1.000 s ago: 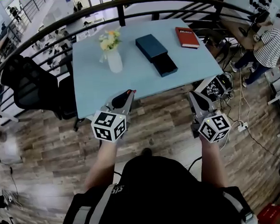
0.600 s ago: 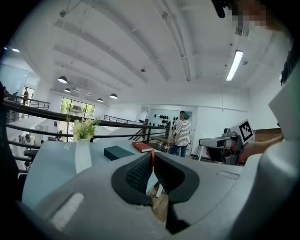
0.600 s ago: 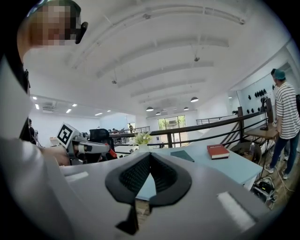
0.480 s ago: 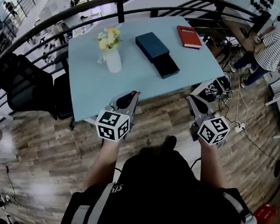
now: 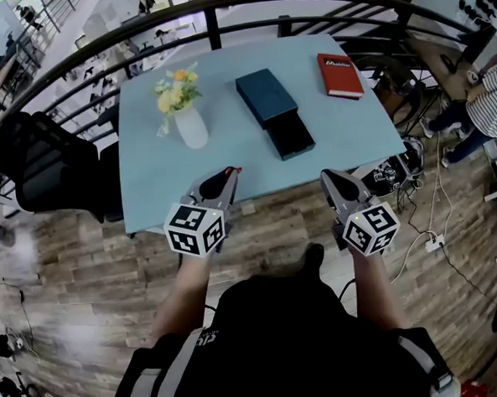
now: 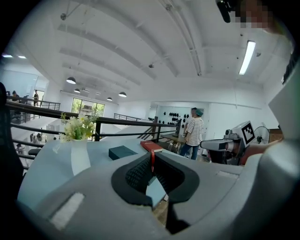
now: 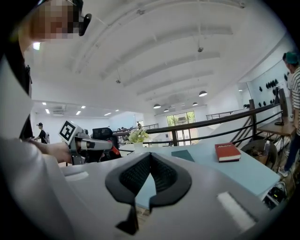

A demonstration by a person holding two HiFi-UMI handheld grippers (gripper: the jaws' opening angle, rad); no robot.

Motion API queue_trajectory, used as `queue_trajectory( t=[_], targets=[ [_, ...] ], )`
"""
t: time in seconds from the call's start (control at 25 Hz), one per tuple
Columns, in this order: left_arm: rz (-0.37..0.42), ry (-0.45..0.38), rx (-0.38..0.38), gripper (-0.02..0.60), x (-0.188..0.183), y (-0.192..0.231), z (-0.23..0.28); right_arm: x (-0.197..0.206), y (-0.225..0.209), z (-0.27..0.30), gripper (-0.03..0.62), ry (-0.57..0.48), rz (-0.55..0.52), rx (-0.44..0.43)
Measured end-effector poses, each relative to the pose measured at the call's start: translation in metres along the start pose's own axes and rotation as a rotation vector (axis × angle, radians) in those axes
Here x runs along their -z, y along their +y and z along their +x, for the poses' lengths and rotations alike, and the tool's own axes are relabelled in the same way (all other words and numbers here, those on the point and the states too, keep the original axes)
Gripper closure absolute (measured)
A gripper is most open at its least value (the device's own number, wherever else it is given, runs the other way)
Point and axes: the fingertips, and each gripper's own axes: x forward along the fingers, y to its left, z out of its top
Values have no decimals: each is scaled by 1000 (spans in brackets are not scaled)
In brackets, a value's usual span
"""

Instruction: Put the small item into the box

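A small red item (image 6: 151, 161) is pinched between the tips of my left gripper (image 5: 230, 173), which is shut on it just above the near edge of the light blue table (image 5: 146, 174). The dark teal box (image 5: 265, 94) lies mid-table with its black inner part (image 5: 292, 134) drawn out toward me. From the left gripper view the box (image 6: 121, 152) is ahead and left of the jaw tips. My right gripper (image 5: 327, 177) hovers at the table's near right edge, shut with nothing in it; its tips meet in the right gripper view (image 7: 150, 155).
A white vase of flowers (image 5: 190, 126) stands on the table's left part and a red book (image 5: 338, 64) at its far right. A black railing (image 5: 212, 19) runs behind the table. A black chair (image 5: 45, 164) is at the left, and a person in a striped shirt (image 5: 490, 95) at the right.
Both grippers have come forward to the table's near edge, and the table lies closer in view. The left one still grips the red item.
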Motion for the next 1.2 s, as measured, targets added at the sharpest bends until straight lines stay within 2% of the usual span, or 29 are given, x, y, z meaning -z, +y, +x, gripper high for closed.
queue_trajectory(
  t=[0.4, 0.72, 0.88, 1.2],
  targets=[
    [-24, -24, -68, 561, -33, -59, 115, -29, -125, 0, 592, 27, -9, -126],
    [-57, -23, -131, 561, -28, -79, 157, -44, -162, 5, 592, 20, -12, -220],
    [-66, -21, -141, 561, -28, -67, 167, -42, -168, 23, 592, 41, -8, -239],
    [-83, -47, -141, 561, -40, -2, 174, -37, -163, 86, 592, 85, 0, -230]
  ],
)
